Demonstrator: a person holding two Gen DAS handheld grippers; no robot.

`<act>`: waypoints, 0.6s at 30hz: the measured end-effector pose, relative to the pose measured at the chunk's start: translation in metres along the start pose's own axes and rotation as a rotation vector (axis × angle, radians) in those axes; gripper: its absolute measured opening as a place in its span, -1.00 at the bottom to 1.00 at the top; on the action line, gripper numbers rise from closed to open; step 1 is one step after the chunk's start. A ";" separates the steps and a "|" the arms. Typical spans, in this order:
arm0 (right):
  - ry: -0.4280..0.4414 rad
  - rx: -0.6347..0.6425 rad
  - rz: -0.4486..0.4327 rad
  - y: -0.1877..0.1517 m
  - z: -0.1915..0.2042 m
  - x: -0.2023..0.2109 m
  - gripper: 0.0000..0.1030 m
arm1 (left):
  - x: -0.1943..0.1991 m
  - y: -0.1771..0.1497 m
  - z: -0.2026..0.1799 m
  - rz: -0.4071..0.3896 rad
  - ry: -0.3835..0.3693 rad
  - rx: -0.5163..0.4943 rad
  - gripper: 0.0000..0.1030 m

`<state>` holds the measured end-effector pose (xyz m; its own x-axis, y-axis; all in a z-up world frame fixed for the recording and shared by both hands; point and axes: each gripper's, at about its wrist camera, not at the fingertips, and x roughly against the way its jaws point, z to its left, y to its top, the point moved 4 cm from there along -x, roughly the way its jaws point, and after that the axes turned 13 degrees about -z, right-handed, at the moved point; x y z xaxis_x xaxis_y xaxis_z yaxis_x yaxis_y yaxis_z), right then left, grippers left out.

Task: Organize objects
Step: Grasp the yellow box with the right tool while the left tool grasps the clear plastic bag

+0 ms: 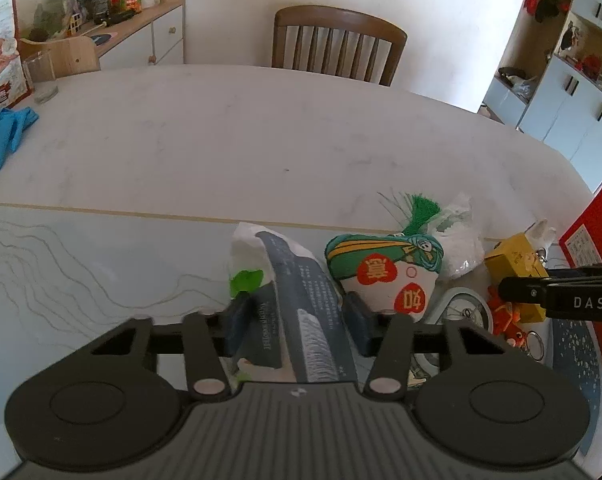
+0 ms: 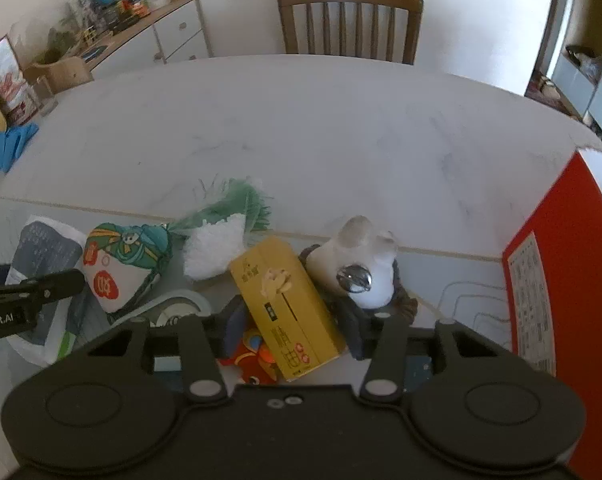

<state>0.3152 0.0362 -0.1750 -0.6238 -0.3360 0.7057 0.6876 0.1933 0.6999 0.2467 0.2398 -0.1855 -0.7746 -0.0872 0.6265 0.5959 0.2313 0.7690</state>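
Observation:
My left gripper (image 1: 301, 324) is shut on a white and dark blue soft packet (image 1: 301, 280), whose sides are pinched between both pads. Right of it lies a green and white pouch (image 1: 385, 276) with red characters. My right gripper (image 2: 297, 328) is shut on a yellow carton (image 2: 289, 304) that lies tilted on the table mat. An orange toy (image 2: 257, 356) lies under the carton's near end. A white figure (image 2: 365, 272) with a metal ball stands just right of the carton. One finger of the right gripper (image 1: 561, 300) shows in the left wrist view.
A white fluffy item with a green tassel (image 2: 217, 244) lies behind the pouch. A red box (image 2: 557, 280) stands at the right edge. A round pale tin (image 1: 469, 308) sits by the pouch. Blue gloves (image 1: 5, 136) and a glass (image 1: 41, 76) are far left, a wooden chair (image 1: 337, 44) behind the table.

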 end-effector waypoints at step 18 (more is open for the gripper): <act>0.058 -0.122 -0.037 0.006 -0.016 0.041 -0.42 | 0.035 0.011 -0.003 -0.034 0.006 0.001 -0.47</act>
<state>0.2997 0.0085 -0.1440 -0.6293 -0.3939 0.6699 0.7071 0.0674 0.7039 0.2264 0.2367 -0.1546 -0.7932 -0.1012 0.6005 0.5687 0.2295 0.7899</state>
